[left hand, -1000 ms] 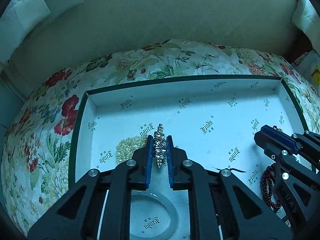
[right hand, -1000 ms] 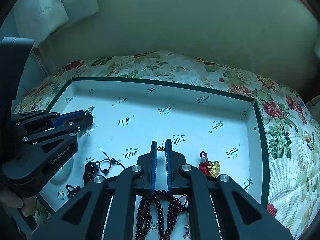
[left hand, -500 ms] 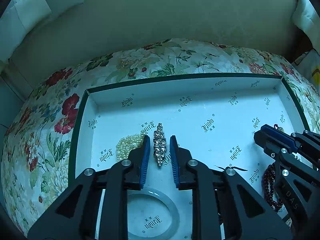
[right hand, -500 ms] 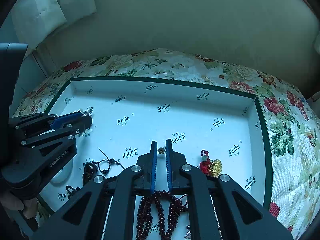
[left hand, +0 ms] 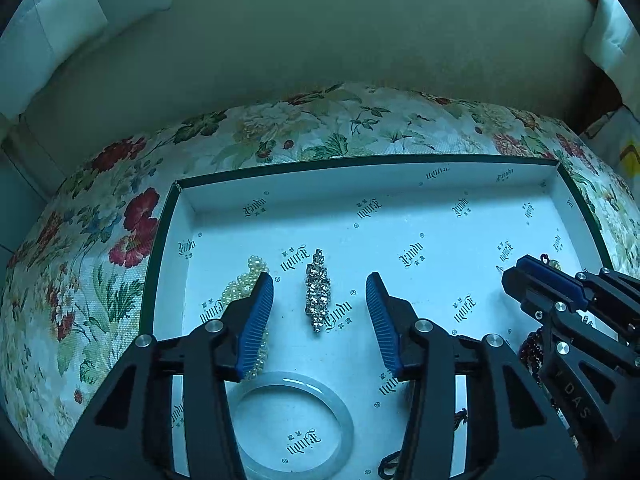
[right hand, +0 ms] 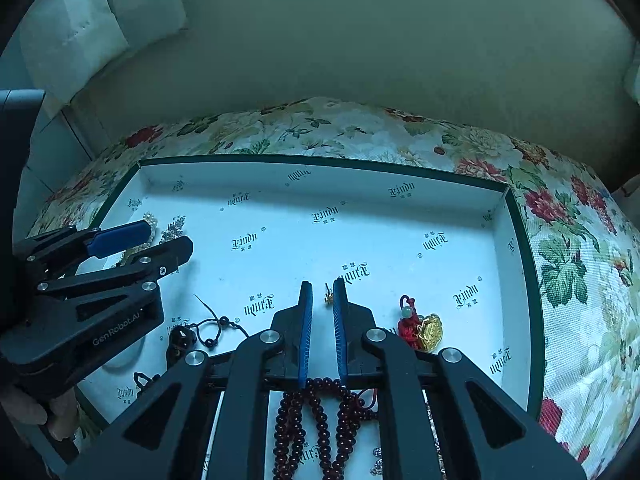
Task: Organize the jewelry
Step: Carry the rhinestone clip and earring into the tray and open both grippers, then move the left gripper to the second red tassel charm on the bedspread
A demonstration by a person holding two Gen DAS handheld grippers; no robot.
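A white box lid with a green rim lies on a floral cushion. A rhinestone clip lies flat in it, between the wide-open fingers of my left gripper, untouched. Pearl beads lie by the left finger, a pale jade bangle below. My right gripper is nearly shut, its jaws a narrow gap apart, with a tiny gold earring at its tips; whether it is gripped is unclear. Dark red beads lie beneath it.
A red and gold charm lies right of the right gripper, a black cord bracelet left of it. The floral cushion surrounds the lid. A pale sofa back rises behind.
My left gripper opened wide and let go of the rhinestone clip, which now lies on the lid floor. The right gripper stayed nearly shut and shifted slightly.
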